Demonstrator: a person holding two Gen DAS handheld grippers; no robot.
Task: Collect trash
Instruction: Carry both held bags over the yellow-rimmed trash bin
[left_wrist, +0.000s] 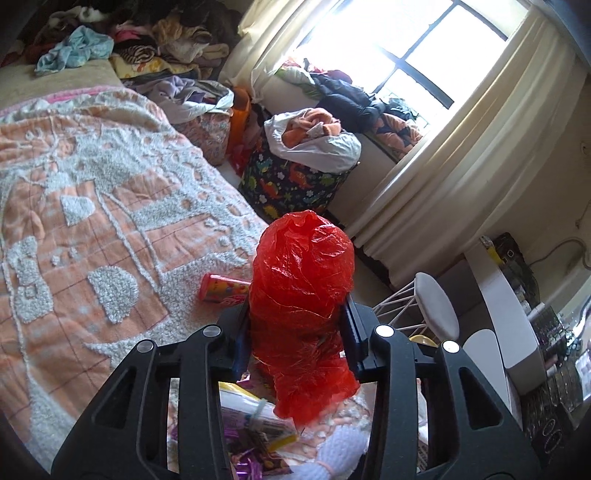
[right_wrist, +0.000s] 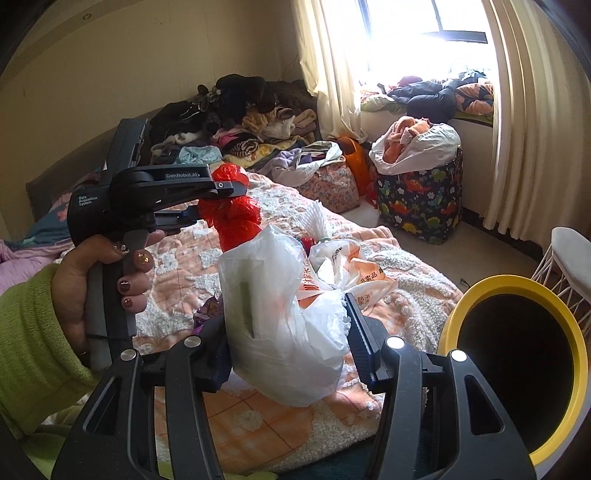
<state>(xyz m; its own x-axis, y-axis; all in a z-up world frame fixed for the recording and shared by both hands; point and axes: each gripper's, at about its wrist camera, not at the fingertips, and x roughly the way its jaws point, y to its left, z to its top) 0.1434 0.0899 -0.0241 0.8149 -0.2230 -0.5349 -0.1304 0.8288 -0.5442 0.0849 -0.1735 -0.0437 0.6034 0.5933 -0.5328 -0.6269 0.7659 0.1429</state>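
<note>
Room to move is tight on my right: the yellow bin (right_wrist: 517, 373) sits tilted at the bed's edge with its dark mouth facing me, just beside my right tongs (right_wrist: 288, 332), and a white wire stool (right_wrist: 569, 258) stands behind it. My right tongs are pinching a white plastic bag (right_wrist: 280, 325), with an orange-printed bag (right_wrist: 347, 273) bunched against it, both lifted clear of the bed (left_wrist: 92, 221). My left tongs (left_wrist: 295, 332) are pinched on a crumpled red bag (left_wrist: 303, 295), which stands up between the pads and hangs below them; from the right wrist view that red bag (right_wrist: 236, 206) hovers above the bedspread, with the person's hand (right_wrist: 110, 288) in a green sleeve (right_wrist: 26, 350) on the handle. The bed carries an orange and white tufted spread; on it lie one pink tube (left_wrist: 221, 290) near the red bag and a heap of shiny purple wrappers (left_wrist: 251, 435) under my left tongs. Beyond the bed's foot there is a strip of bare floor before the window (left_wrist: 424, 55) and its cream curtains (left_wrist: 461, 166). I count two stuffed laundry bags there, a dinosaur-print one (left_wrist: 295, 181) and a floral one (right_wrist: 332, 184), plus clothes piled at the head of the bed (left_wrist: 147, 40) and along the sill (right_wrist: 432, 92). A cluttered white shelf (left_wrist: 517, 314) fills the far right corner.
</note>
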